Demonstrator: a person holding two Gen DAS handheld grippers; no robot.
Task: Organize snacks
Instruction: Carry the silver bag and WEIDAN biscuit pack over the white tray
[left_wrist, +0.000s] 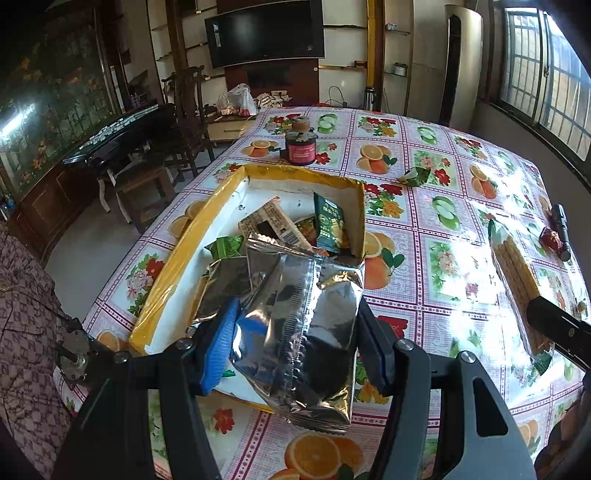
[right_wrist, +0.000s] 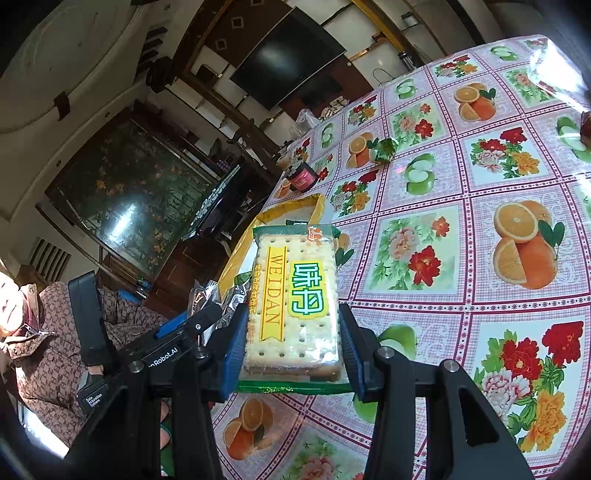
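In the left wrist view, the left gripper (left_wrist: 295, 332) is clamped on a silver foil bag (left_wrist: 299, 332), its blue pads (left_wrist: 218, 347) pressing the bag's sides. The bag hangs over the near end of the yellow-rimmed box (left_wrist: 177, 258), its long axis running away from the camera toward the box's far wall. Several snack packets already lie inside, among them a dark green packet (left_wrist: 330, 225) leaning on the far right wall. The box lies straight ahead of this gripper and just below it — so the left hand looks the nearer one for the next drop. Off to the right, the cracker pack (left_wrist: 517, 288) shows edge-on, with a small green packet (left_wrist: 415, 176) loose on the fruit-print tablecloth (left_wrist: 443, 206) and a dark jar (left_wrist: 301, 146) beyond the box.

In the right wrist view, the right gripper (right_wrist: 293, 339) grips the cracker pack (right_wrist: 295, 302) across its short sides, label up, long axis pointing forward. The box (right_wrist: 314, 206) lies ahead and slightly left, mostly hidden behind the pack — its contents cannot be seen here. This view alone shows the pack's face, and the left gripper's body with crumpled foil beside it; the left view alone shows the room left in the box.
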